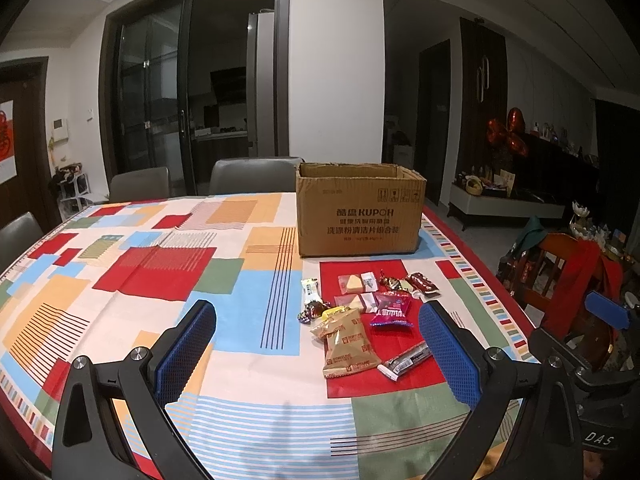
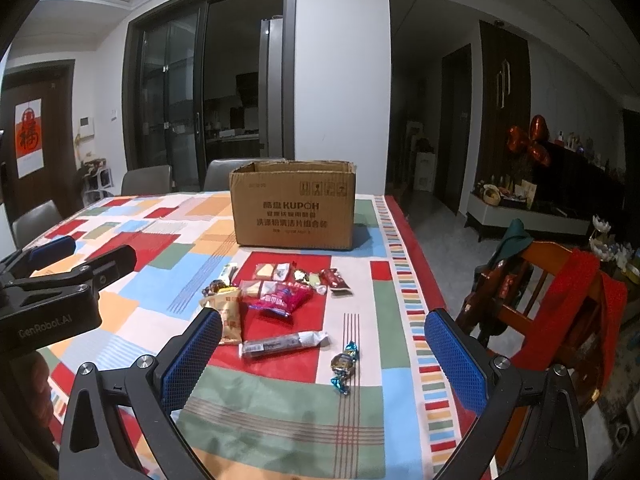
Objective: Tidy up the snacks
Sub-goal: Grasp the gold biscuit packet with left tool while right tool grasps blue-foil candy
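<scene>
Blue-twisted foil candy (image 2: 344, 365) lying alone just ahead between right gripper's (image 2: 324, 354) spread, empty fingers; left gripper (image 1: 318, 344) likewise spread.

The left gripper (image 1: 316, 344) is held level with its blue-padded fingers (image 1: 188, 344) spread wide and nothing between them. The right gripper (image 2: 322, 356) sits just beside it, fingers (image 2: 456, 360) equally wide apart and empty.

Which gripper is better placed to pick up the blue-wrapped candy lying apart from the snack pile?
Right. The blue-wrapped candy lies just ahead of the open right gripper; the left gripper faces the gold packet.
</scene>
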`<state>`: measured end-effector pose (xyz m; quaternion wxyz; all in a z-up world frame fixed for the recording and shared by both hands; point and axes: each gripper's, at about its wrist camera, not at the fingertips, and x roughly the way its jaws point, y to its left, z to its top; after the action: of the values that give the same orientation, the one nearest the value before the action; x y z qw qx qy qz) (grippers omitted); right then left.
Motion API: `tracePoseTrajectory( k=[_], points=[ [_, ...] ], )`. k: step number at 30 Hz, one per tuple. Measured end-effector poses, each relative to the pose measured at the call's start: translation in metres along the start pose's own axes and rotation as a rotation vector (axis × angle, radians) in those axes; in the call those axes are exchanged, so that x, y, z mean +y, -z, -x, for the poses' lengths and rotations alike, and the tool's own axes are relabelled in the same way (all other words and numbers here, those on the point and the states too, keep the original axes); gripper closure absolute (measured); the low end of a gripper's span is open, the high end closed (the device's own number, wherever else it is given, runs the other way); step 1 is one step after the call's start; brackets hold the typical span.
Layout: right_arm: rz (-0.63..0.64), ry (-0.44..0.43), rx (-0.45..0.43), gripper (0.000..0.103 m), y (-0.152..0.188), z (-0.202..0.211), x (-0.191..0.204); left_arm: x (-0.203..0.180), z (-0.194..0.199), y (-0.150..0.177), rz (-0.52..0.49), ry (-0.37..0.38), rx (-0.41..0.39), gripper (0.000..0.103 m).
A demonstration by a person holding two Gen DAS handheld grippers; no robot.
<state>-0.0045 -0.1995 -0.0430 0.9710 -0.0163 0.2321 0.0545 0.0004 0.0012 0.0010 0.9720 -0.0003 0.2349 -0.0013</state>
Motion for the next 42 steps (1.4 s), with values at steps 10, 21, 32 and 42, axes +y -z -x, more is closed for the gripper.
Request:
tracePoseTrajectory(
  k=[10, 21, 32, 42],
  points=[
    [-0.015, -0.027, 0.089, 0.001, 0.013, -0.030, -0.001, 0.002, -0.035, 0.013, -0.012, 0.020, 0.097, 0.000],
    [-0.065, -0.035, 0.201, 0.001, 0.022, -0.076, -0.005, 0.003, -0.081, 0.021, 0.003, 0.102, 0.205, 0.008],
    [-0.115, -0.009, 0.307, 0.013, 0.030, -0.116, -0.018, -0.006, -0.132, 0.020, 0.026, 0.173, 0.304, 0.020],
    [-0.220, -0.013, 0.439, 0.035, 0.050, -0.148, -0.036, -0.019, -0.170, 0.035, -0.008, 0.150, 0.400, 0.031]
  ],
)
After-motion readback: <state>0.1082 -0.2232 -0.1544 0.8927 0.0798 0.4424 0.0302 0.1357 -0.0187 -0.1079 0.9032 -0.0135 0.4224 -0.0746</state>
